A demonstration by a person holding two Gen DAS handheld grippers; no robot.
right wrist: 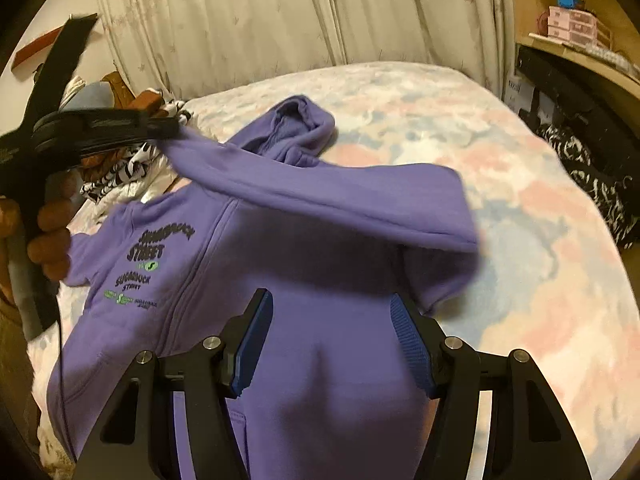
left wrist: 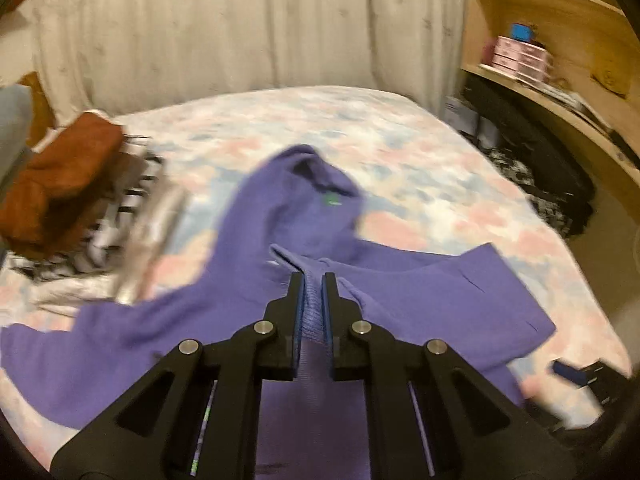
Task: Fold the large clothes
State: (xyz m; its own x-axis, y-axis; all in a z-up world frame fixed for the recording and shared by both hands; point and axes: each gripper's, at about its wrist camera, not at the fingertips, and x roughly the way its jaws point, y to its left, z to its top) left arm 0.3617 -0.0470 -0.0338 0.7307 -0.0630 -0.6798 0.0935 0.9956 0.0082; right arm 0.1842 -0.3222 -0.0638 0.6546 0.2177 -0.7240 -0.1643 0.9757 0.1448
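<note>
We see the purple hoodie (right wrist: 280, 280) lying front-up on the bed (right wrist: 540, 240), hood toward the curtain (right wrist: 280, 12). Our left gripper (left wrist: 313, 280) has its jaws clamped on a ribbed sleeve cuff (left wrist: 312, 308), lifted over the hoodie. Our right gripper (right wrist: 332, 320) hangs above the hem, jaws wide apart, gripping nothing.

Both wrist views near, angled down over bed (left wrist: 400, 128); share hoodie (right wrist: 280, 280).

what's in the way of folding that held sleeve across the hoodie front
Nothing visible. The left tongs hold the sleeve cuff above the purple hoodie, whose front is bare. The clothes pile sits off to the side.
</note>
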